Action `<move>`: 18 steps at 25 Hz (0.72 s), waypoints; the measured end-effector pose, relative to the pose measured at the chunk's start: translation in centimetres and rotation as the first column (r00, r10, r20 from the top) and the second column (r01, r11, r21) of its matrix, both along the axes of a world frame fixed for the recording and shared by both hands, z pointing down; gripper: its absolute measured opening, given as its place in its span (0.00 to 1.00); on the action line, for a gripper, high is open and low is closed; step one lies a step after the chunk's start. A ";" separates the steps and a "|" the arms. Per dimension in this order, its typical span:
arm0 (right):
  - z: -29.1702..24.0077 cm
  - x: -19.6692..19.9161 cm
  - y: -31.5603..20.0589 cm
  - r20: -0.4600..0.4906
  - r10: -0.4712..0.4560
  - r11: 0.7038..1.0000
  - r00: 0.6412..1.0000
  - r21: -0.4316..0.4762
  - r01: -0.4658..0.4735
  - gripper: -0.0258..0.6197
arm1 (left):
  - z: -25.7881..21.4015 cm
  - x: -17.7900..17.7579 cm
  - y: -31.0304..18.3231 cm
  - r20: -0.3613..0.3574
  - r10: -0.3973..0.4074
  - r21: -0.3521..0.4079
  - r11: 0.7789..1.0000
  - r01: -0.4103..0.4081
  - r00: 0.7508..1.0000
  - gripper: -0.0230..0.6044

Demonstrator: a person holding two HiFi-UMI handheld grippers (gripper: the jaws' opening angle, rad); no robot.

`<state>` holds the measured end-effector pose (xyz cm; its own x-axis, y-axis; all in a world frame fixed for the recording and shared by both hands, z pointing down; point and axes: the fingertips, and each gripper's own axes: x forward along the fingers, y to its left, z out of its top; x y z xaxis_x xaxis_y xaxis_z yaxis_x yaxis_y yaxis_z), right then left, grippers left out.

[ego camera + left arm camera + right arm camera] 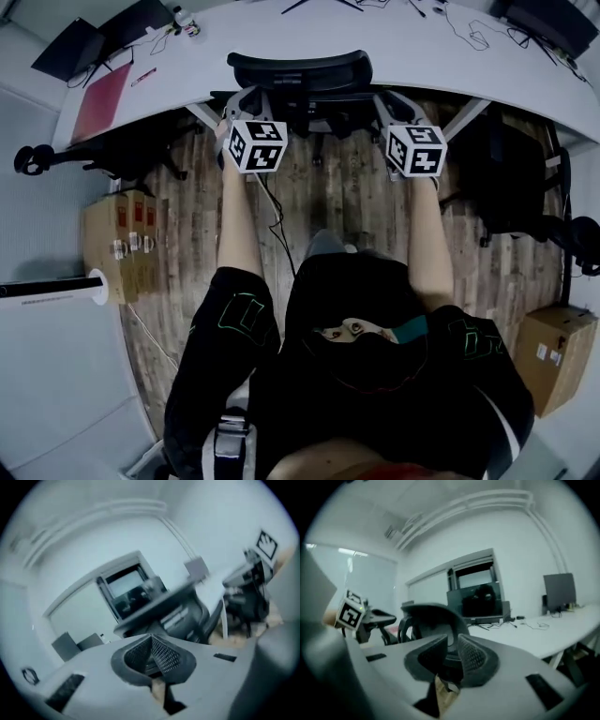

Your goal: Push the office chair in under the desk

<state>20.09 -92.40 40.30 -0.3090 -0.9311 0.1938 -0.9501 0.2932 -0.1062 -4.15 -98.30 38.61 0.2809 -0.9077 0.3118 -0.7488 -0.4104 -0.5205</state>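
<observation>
The black office chair (pixel 300 73) stands at the white desk (pixel 403 42), its backrest at the desk's edge. Both grippers are held out just short of it, the left gripper (pixel 242 105) by its left side and the right gripper (pixel 398 108) by its right side. In the left gripper view the pads (pixel 161 654) meet with nothing between them, and the chair (pixel 183 613) lies beyond. In the right gripper view the right gripper (pixel 451 652) shows a narrow gap between its pads; the chair's backrest (pixel 433 620) sits behind it, and I see nothing pressed.
Cardboard boxes stand on the wooden floor at left (pixel 122 239) and right (pixel 553 356). A second black chair (pixel 516 178) sits at the right. A red folder (pixel 98 98) and monitors (pixel 70 47) are on the desk. A cable (pixel 277 220) runs along the floor.
</observation>
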 end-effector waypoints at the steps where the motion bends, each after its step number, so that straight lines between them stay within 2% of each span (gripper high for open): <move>1: -1.0 1.4 0.3 0.071 0.046 0.999 0.996 0.020 -0.047 0.13 | -1.2 0.4 0.8 -0.089 -0.015 0.018 1.000 0.017 0.996 0.05; 2: -2.1 2.7 0.7 0.130 0.082 0.995 0.988 0.043 -0.088 0.07 | -2.3 0.6 1.6 -0.183 -0.033 0.030 0.999 0.039 0.983 0.05; 3: -3.3 3.6 1.1 0.183 0.101 0.991 0.978 0.067 -0.115 0.05 | -3.2 0.5 2.4 -0.279 -0.054 0.034 0.997 0.066 0.959 0.05; 4: -4.4 4.2 1.6 0.231 0.101 0.988 0.968 0.090 -0.125 0.05 | -3.9 0.3 3.2 -0.375 -0.078 0.031 0.995 0.096 0.924 0.05; 6: -6.3 4.7 2.7 0.297 0.075 0.983 0.952 0.139 -0.120 0.05 | -4.7 0.1 4.6 -0.549 -0.111 0.014 0.990 0.142 0.828 0.05; 7: -6.9 4.9 3.1 0.309 0.066 0.980 0.949 0.159 -0.120 0.05 | -5.0 0.3 5.1 -0.616 -0.111 0.009 0.989 0.148 0.780 0.05; 8: -7.2 5.1 3.3 0.309 0.067 0.978 0.949 0.170 -0.124 0.04 | -5.2 0.9 5.5 -0.660 -0.099 0.011 0.990 0.142 0.744 0.05; 9: -7.3 5.2 3.3 0.299 0.073 0.977 0.951 0.171 -0.129 0.04 | -5.3 1.8 5.7 -0.681 -0.078 0.021 0.992 0.126 0.728 0.05; 10: -7.3 5.3 3.3 0.281 0.082 0.978 0.956 0.164 -0.132 0.04 | -5.5 2.7 5.9 -0.685 -0.056 0.034 0.994 0.108 0.726 0.05; 15: -6.6 5.2 3.0 0.129 0.143 0.981 0.981 0.113 -0.158 0.05 | -5.9 6.2 6.1 -0.645 0.006 0.061 0.997 0.043 0.764 0.05; 18: -6.6 4.9 2.8 0.069 0.148 0.982 0.987 0.111 -0.155 0.04 | -5.9 7.1 5.9 -0.637 0.028 0.071 0.997 0.022 0.770 0.05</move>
<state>24.99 -89.59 33.71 -0.1703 -0.9830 0.0681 -0.9775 0.1597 -0.1381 2.96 -92.37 32.73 0.3950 -0.9187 -0.0042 -0.9176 -0.3947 0.0480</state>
